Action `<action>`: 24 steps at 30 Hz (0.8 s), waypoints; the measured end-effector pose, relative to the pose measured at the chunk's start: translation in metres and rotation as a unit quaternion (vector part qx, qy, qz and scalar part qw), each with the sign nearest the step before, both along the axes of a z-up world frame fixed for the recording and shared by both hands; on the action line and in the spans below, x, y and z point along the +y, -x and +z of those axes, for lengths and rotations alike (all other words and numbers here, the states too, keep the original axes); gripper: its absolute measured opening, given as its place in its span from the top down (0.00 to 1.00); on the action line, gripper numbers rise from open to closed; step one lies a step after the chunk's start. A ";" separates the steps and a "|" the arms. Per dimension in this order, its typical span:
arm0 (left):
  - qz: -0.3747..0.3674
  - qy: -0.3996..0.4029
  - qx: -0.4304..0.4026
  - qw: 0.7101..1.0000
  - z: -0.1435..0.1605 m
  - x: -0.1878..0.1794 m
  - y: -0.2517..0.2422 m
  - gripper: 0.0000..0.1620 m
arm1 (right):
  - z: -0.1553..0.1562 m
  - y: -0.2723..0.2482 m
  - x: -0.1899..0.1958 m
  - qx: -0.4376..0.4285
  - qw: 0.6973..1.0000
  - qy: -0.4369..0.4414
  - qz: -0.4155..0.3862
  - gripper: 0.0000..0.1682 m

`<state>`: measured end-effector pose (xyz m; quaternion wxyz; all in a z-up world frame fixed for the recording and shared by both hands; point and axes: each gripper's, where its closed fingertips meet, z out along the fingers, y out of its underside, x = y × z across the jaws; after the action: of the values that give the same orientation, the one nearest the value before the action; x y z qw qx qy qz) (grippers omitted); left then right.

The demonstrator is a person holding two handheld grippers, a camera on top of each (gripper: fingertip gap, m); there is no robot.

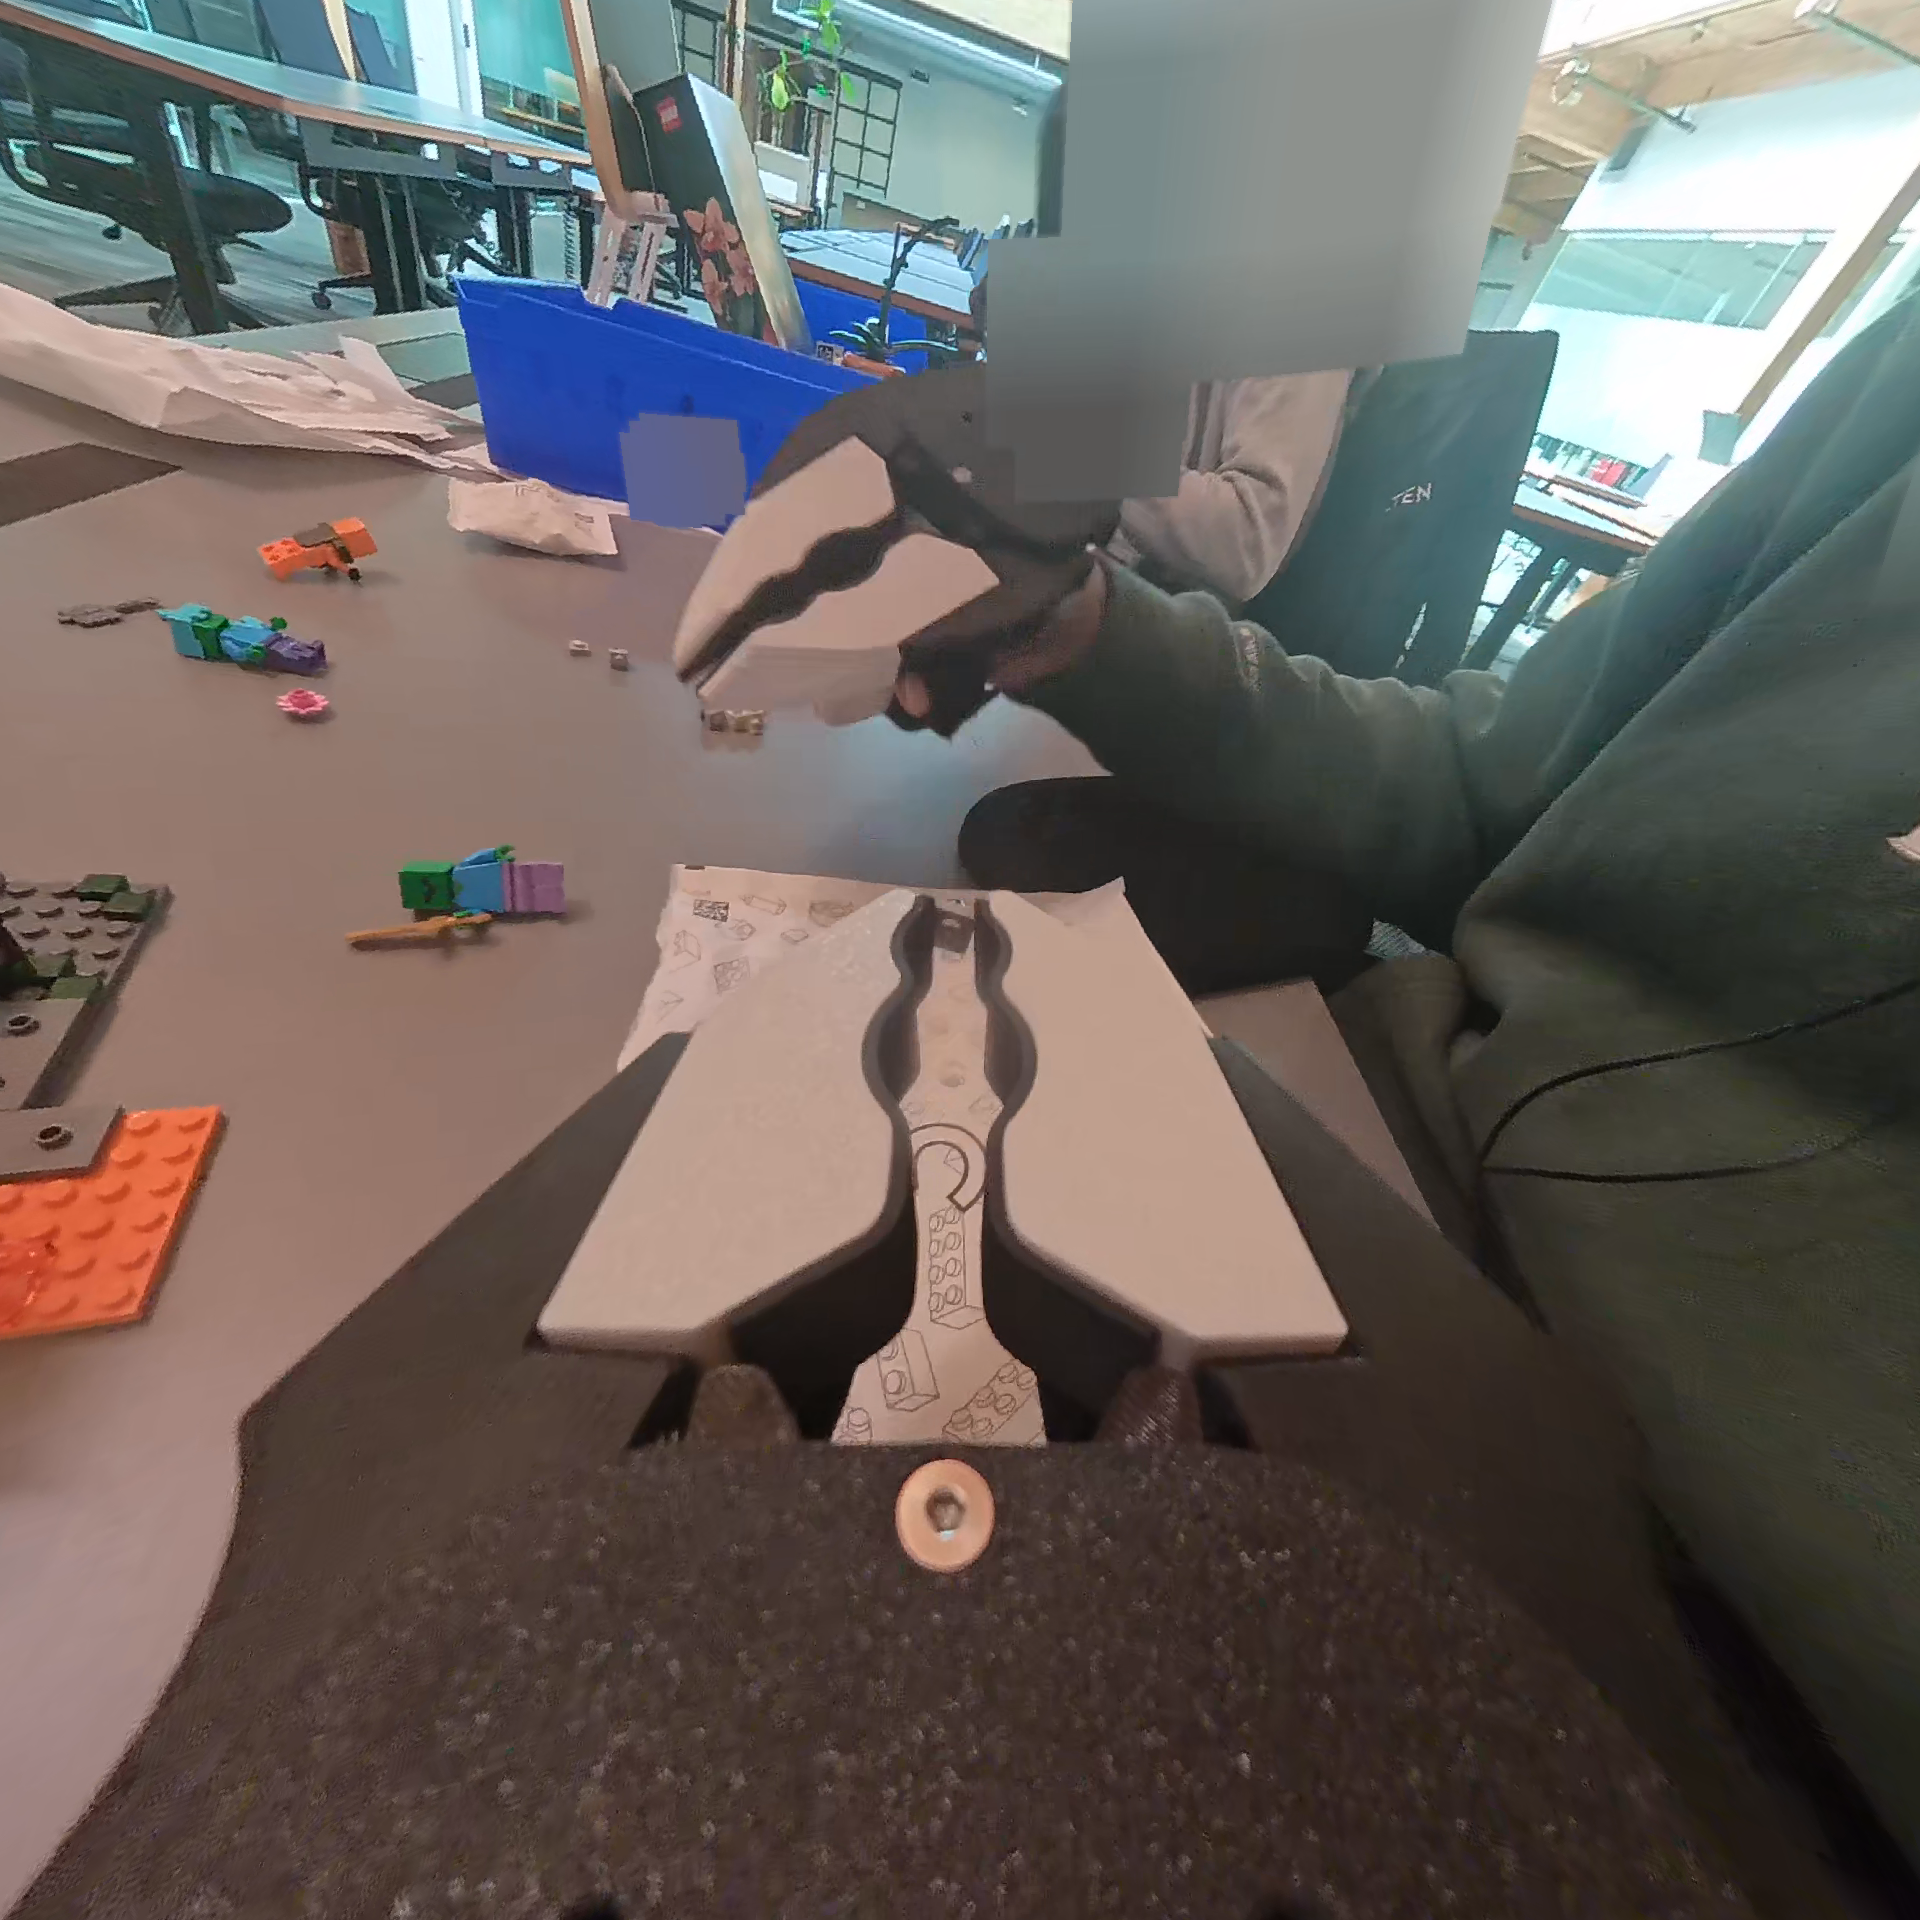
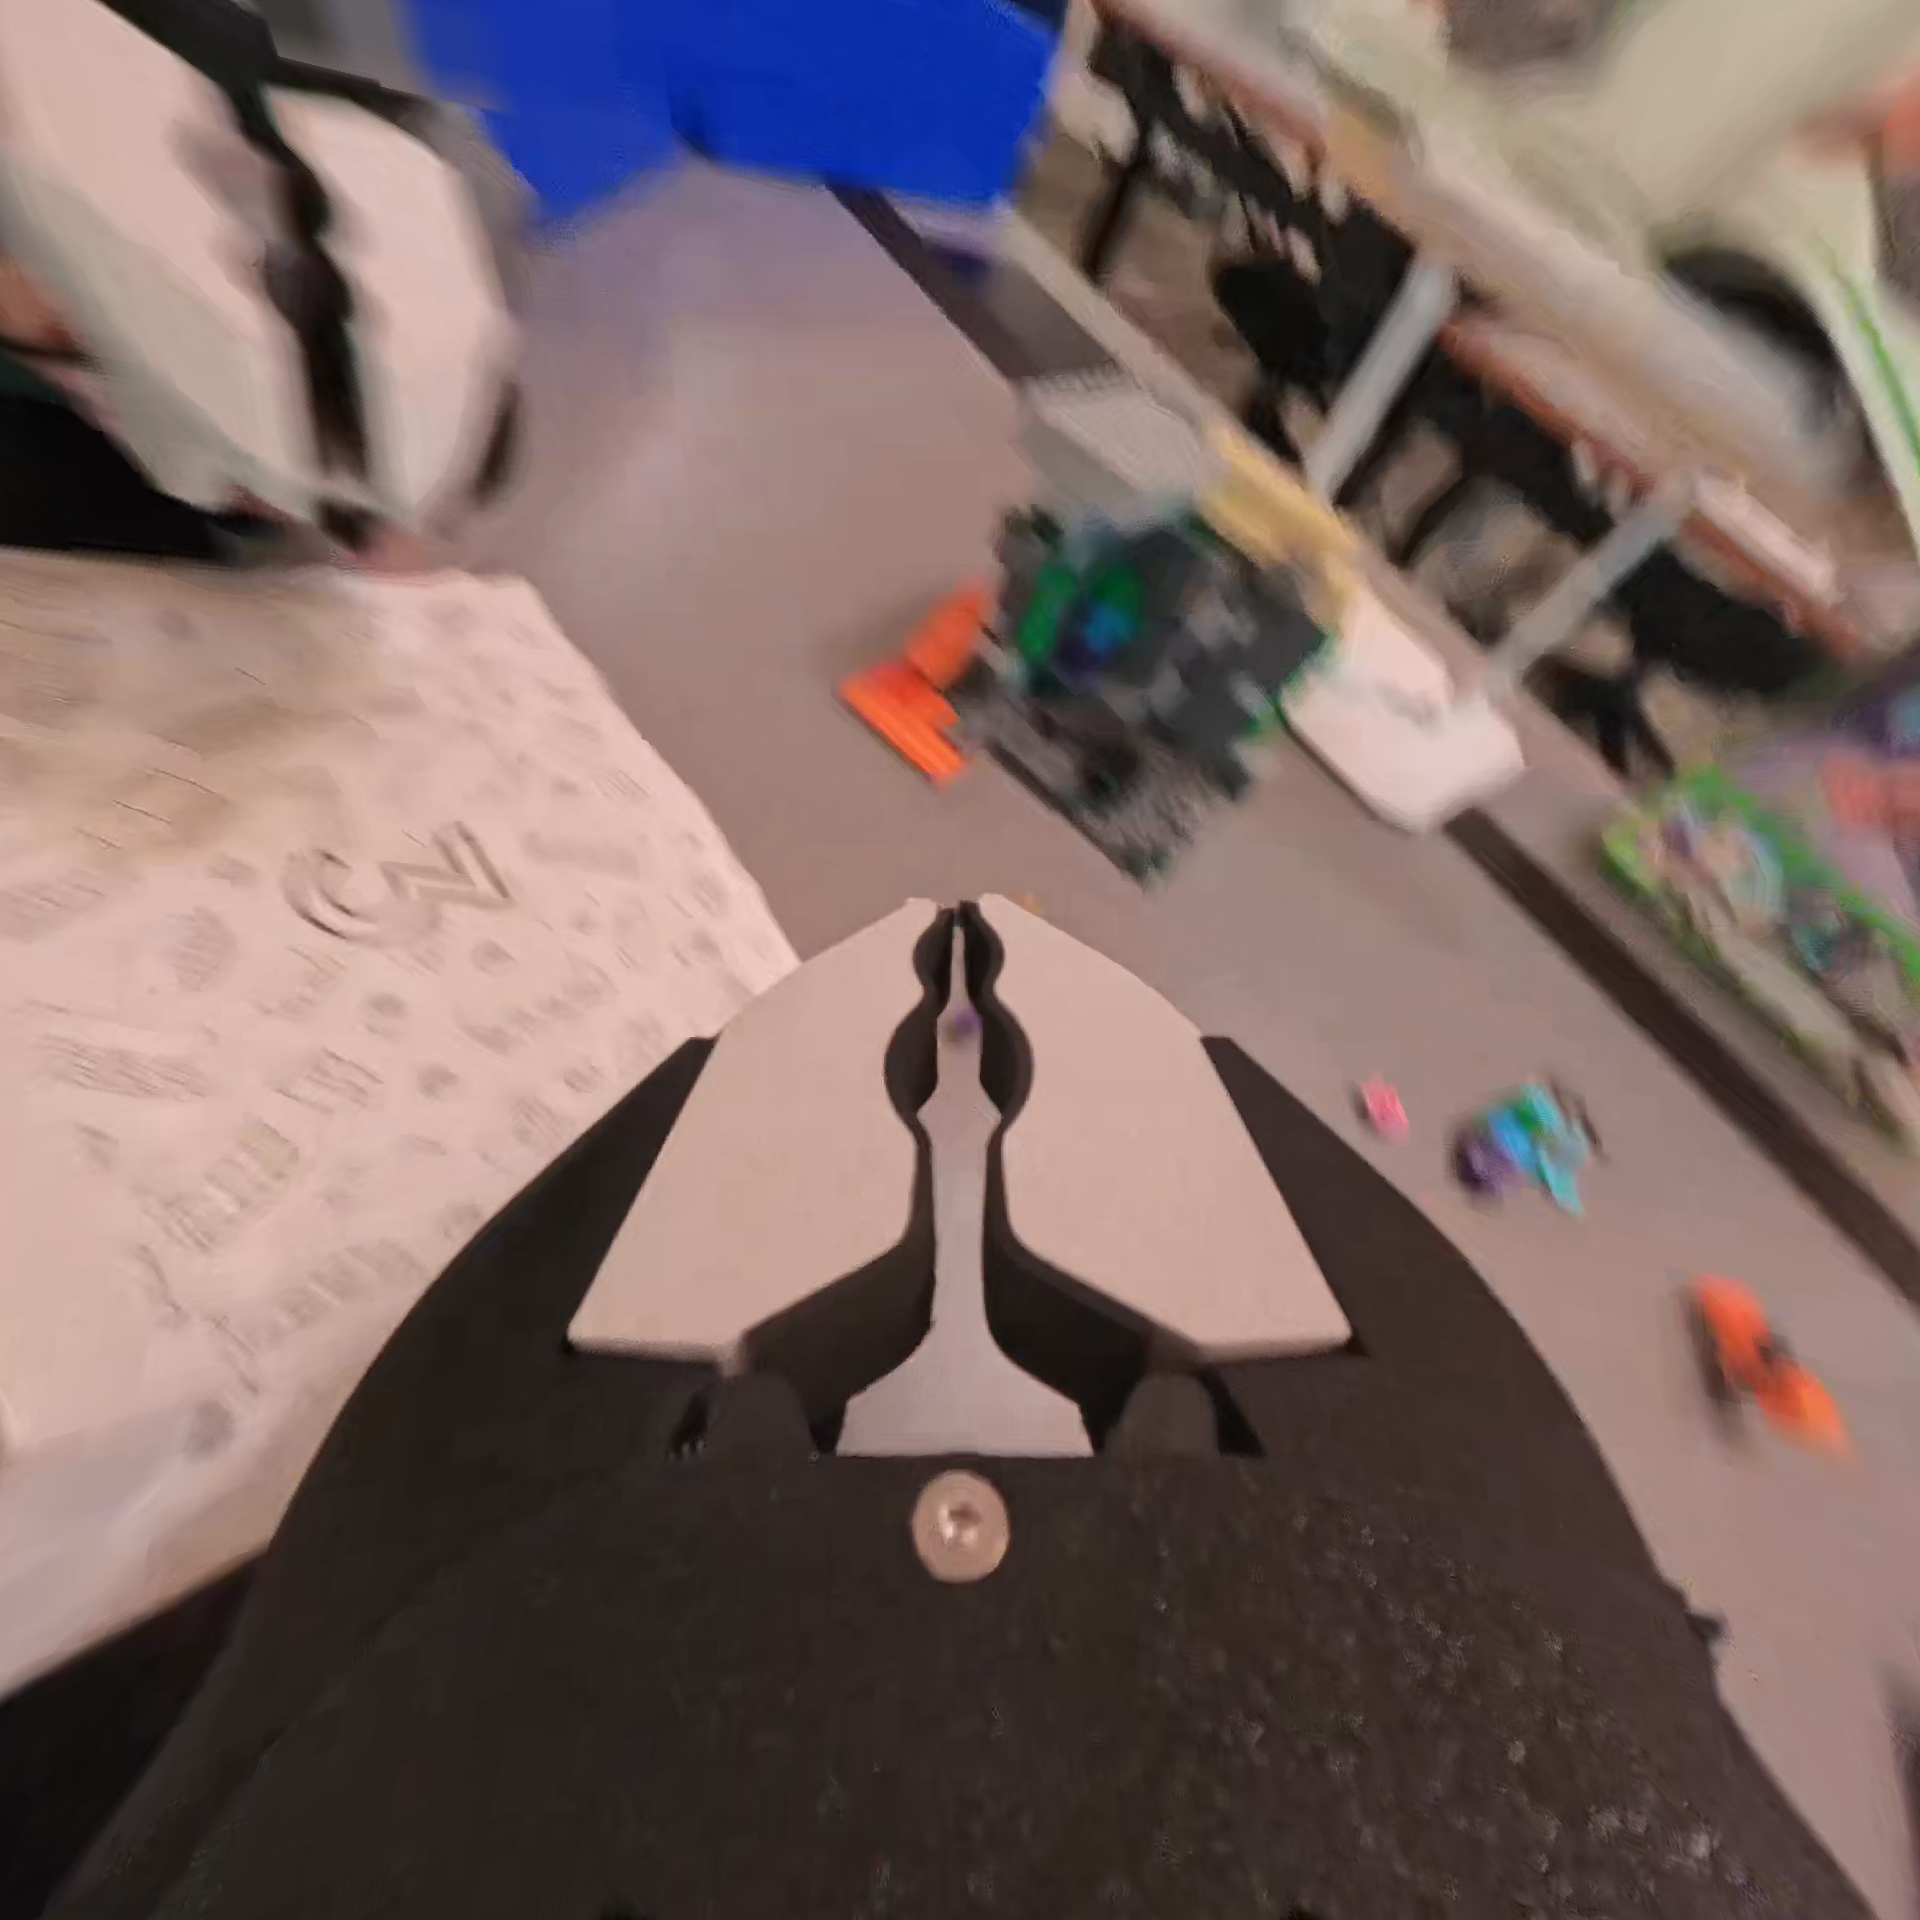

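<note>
The left gripper point(image 1: 951, 920) is clenched on a small grey brick point(image 1: 949, 937) at its tips, over a crinkled printed paper bag point(image 1: 717, 966) on the smooth grey table point(image 1: 416, 1143). The right gripper point(image 2: 958, 914), its wavy matte fingers pressed together and seemingly empty, hovers just above loose grey studs point(image 1: 732, 719).

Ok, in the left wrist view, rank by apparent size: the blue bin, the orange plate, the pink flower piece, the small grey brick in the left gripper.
1. blue bin
2. orange plate, cut off by the frame edge and nearer the camera, so unsure against the bin
3-4. pink flower piece and small grey brick: look alike, unranked
</note>
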<state>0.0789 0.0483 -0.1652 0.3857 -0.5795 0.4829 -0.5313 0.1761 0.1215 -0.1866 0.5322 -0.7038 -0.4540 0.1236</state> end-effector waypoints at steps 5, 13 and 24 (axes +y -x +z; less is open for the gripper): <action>0.008 -0.007 0.006 1.000 -0.004 0.002 0.000 0.96 | -0.024 -0.099 0.004 -0.013 0.983 0.078 -0.165 0.87; 0.028 -0.013 0.015 0.999 -0.010 0.008 -0.002 0.96 | -0.060 -0.174 -0.020 -0.003 0.952 0.189 -0.239 0.85; 0.079 -0.064 0.070 0.992 -0.024 0.022 0.000 0.96 | -0.078 -0.173 -0.001 -0.073 0.945 0.235 -0.216 0.89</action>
<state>0.0787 0.0702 -0.1892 0.4279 -0.6256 0.4945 -0.4254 0.3491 0.1209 -0.2644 0.3310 -0.8973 -0.2866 0.0567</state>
